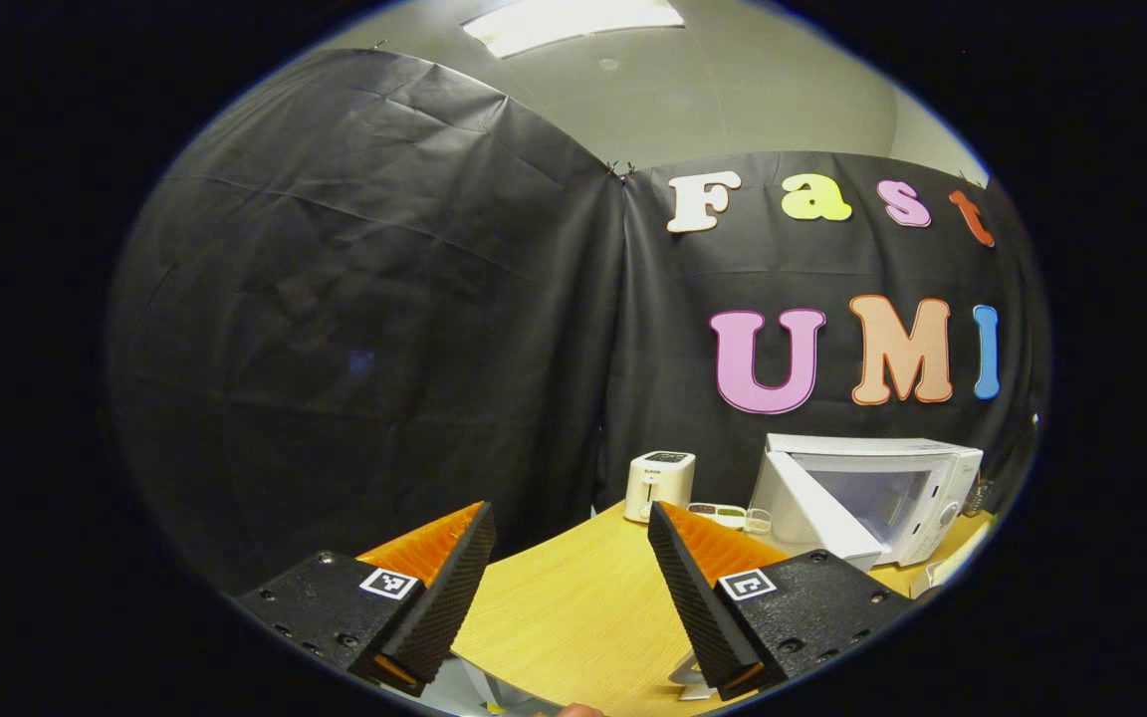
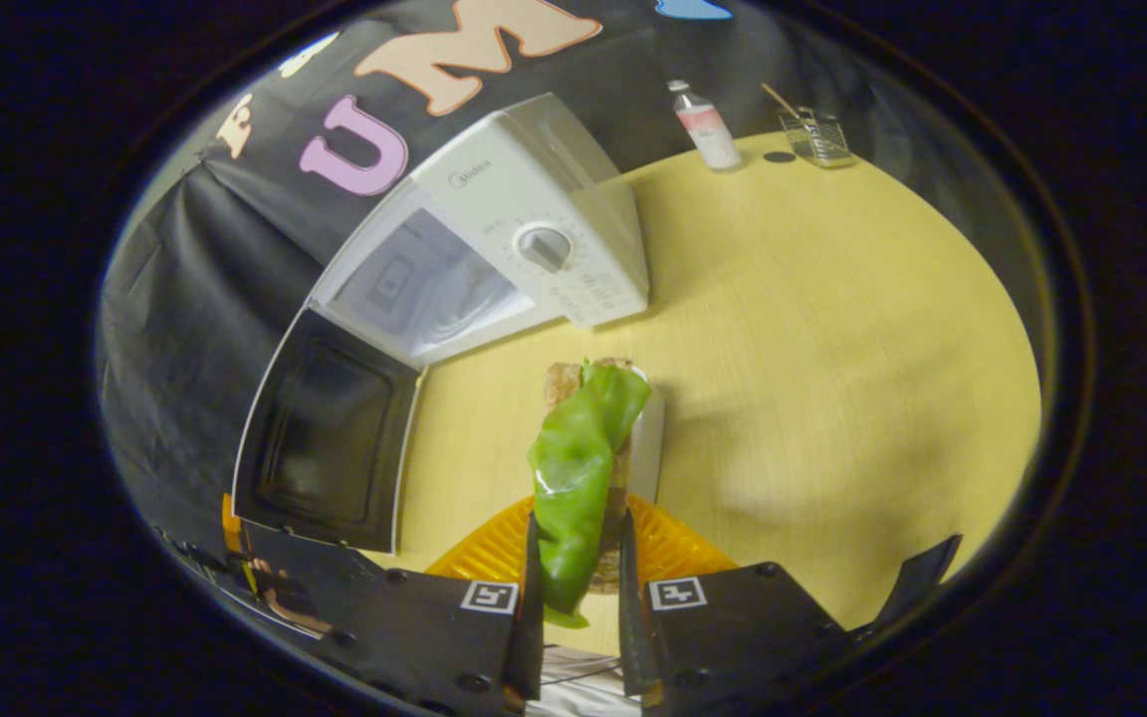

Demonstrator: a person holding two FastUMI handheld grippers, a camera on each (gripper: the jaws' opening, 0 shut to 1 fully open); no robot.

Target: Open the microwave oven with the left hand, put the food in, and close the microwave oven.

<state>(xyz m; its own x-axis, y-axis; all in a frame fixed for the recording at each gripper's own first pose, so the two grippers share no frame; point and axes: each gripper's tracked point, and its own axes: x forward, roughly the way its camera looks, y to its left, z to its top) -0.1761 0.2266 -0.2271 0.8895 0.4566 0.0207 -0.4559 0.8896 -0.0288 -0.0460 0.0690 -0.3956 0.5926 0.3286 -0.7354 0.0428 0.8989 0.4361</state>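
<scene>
Meanwhile the right gripper (image 2: 573, 588) clamps both fingers on the food (image 2: 578, 468), a lettuce sandwich held above the worktop (image 2: 832, 349) just before the microwave oven (image 2: 494, 239), whose door (image 2: 320, 438) hangs wide. The left gripper (image 1: 571, 563) hovers spread wide and empty, well back from the oven.

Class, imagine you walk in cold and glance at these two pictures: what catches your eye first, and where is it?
First, the sandwich with its bright green lettuce leaf, clamped in the right gripper above the wooden table. Next, the white microwave oven just beyond it, its door swung wide open. In the left gripper view, the left gripper hangs open and empty, with a small white toaster at the table's far edge.
</scene>
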